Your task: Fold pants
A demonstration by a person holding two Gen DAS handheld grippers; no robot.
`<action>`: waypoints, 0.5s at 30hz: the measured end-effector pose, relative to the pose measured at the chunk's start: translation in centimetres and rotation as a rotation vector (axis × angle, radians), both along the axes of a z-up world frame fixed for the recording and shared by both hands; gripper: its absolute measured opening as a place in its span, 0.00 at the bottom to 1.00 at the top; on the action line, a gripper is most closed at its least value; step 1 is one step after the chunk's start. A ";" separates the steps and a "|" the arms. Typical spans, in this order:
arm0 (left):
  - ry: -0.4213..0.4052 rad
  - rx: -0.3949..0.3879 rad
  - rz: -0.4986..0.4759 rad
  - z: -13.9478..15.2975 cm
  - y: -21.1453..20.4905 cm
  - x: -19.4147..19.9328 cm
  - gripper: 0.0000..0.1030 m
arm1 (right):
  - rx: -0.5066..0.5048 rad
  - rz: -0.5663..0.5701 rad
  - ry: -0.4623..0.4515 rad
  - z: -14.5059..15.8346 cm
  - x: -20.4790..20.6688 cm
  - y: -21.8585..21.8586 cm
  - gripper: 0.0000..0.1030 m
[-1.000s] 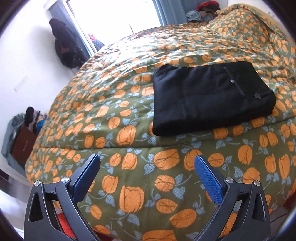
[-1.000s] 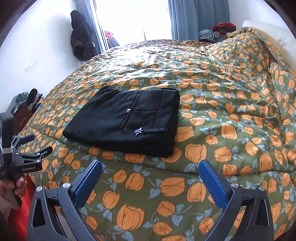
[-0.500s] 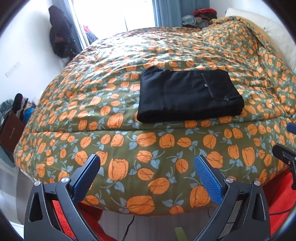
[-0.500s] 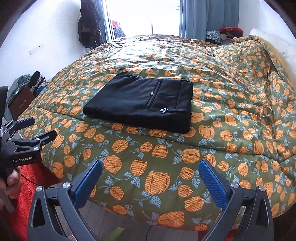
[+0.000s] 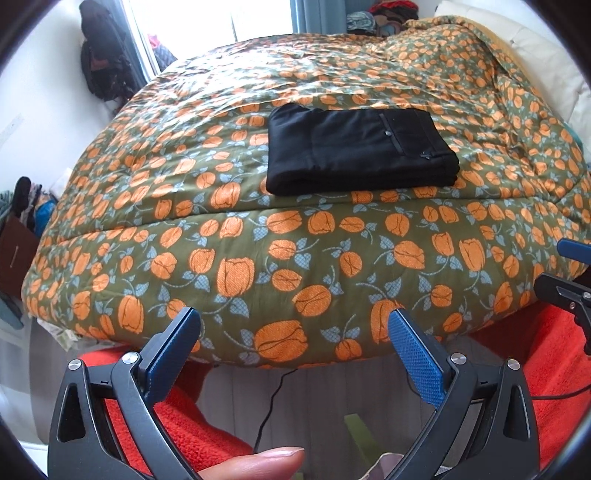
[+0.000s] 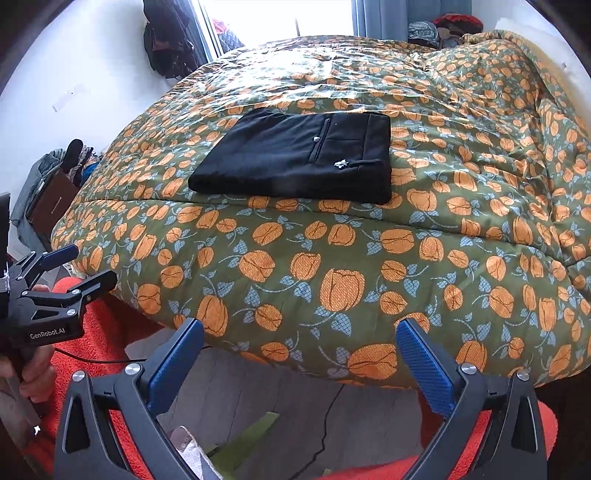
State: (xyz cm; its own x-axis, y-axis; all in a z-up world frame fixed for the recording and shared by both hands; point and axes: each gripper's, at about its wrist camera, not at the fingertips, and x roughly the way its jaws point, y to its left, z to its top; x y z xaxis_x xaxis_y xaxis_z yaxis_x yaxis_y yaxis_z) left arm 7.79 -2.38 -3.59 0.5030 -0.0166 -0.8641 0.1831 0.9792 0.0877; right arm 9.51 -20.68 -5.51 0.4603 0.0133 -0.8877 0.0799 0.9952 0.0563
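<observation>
We record the scene from left to right. At far left a white wall (image 6: 74, 92) carries dark clothes on a hook (image 6: 166, 40), with a pile of bags and clothing (image 6: 55, 184) on the floor below it. In the right wrist view the left gripper (image 6: 90, 266) sits at the left edge, held by a hand (image 6: 35, 373), its jaws spread and empty. A black cable (image 5: 273, 398) trails over the grey floor (image 5: 314, 398), and orange-red fabric (image 5: 192, 435) lies on both sides of it below the bed.

We see the bed under a green quilt with orange tulips (image 5: 295, 258), which fills the middle of both views and drops over the near edge. The black pants (image 5: 358, 151) lie folded into a flat rectangle on top of the quilt, near the front edge, back pocket and small white emblem facing up. Nothing touches them; bare quilt surrounds all four sides.

The right gripper (image 6: 299, 354) hangs off the bed over the floor, jaws wide apart and empty, well apart from the pants. The left gripper's own view shows the same wide, empty stance, with a fingertip (image 5: 258, 461) at the bottom edge. At right, the quilt rumples toward a pale pillow (image 5: 535, 62); a window (image 6: 277, 18) and curtain (image 6: 384, 16) stand behind.
</observation>
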 end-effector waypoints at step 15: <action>0.013 0.010 0.009 -0.2 0.2 0.5 0.99 | -0.057 0.045 -0.025 0.3 1.1 2.4 1.00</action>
